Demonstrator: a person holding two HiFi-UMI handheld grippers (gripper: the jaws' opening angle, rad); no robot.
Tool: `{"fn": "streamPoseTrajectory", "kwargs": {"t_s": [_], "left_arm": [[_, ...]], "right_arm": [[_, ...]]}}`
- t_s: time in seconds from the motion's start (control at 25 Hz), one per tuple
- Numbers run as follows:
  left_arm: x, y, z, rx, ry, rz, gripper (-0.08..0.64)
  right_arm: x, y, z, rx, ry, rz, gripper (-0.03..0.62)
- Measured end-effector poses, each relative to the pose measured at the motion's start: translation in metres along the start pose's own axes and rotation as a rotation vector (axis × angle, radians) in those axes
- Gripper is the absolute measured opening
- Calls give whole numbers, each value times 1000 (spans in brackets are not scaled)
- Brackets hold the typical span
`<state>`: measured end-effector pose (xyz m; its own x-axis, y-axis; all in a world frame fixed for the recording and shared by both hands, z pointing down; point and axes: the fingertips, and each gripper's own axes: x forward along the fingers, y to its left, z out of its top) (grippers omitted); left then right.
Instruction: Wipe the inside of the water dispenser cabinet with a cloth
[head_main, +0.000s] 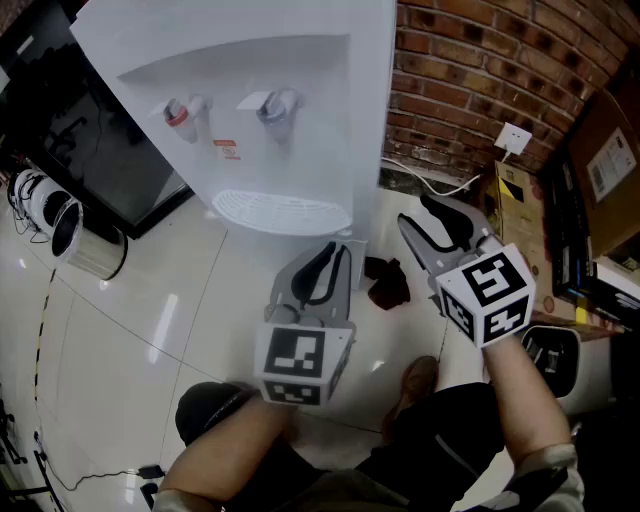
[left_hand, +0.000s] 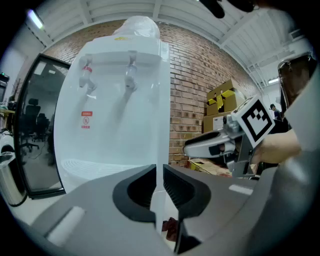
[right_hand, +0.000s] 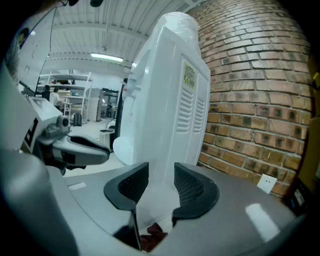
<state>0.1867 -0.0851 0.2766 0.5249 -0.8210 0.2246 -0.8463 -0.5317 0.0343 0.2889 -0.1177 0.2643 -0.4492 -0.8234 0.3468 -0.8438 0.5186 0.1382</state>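
The white water dispenser (head_main: 250, 100) stands at the upper left on the pale tiled floor (head_main: 150, 300). Its taps and drip tray face the person. Its cabinet sits low on the body, mostly hidden behind the grippers, so I cannot tell whether the door is open.

In front of it hangs the left gripper (head_main: 325, 262). Its jaws are drawn almost together with only a thin slit between them and nothing clamped there. The white seen through the slit is the dispenser's corner further off.

Just to its right the cloth (head_main: 387, 282), dark red and crumpled, lies on the floor beside the dispenser's base, and neither gripper touches it.

Right again, the right gripper (head_main: 418, 215) hovers above and beside the cloth, jaws apart and empty, near the brick wall (head_main: 470, 90).

The step in hand looks like fetching the cloth. The right gripper is the better placed for it:
- Tip it down and straddle a raised fold, not a flat edge.
- Close on the bulk of the cloth so the pads do not scrape the tile.
- Lift it clear before swinging toward the cabinet.

The left gripper could then tend the door.
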Motion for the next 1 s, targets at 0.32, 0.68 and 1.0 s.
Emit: {"fn": "streamPoseTrajectory", "kwargs": {"t_s": [0.32, 0.68, 1.0], "left_arm": [[21, -17, -49, -14, 102, 17, 103], [25, -12, -62, 35, 137, 55, 175], [35, -12, -66, 10, 144, 61, 181]], "right_arm": [[50, -16, -144, 114, 182, 43, 249], [141, 5, -310, 179, 456, 84, 342], [166, 13, -425, 235, 684, 115, 379]]}}
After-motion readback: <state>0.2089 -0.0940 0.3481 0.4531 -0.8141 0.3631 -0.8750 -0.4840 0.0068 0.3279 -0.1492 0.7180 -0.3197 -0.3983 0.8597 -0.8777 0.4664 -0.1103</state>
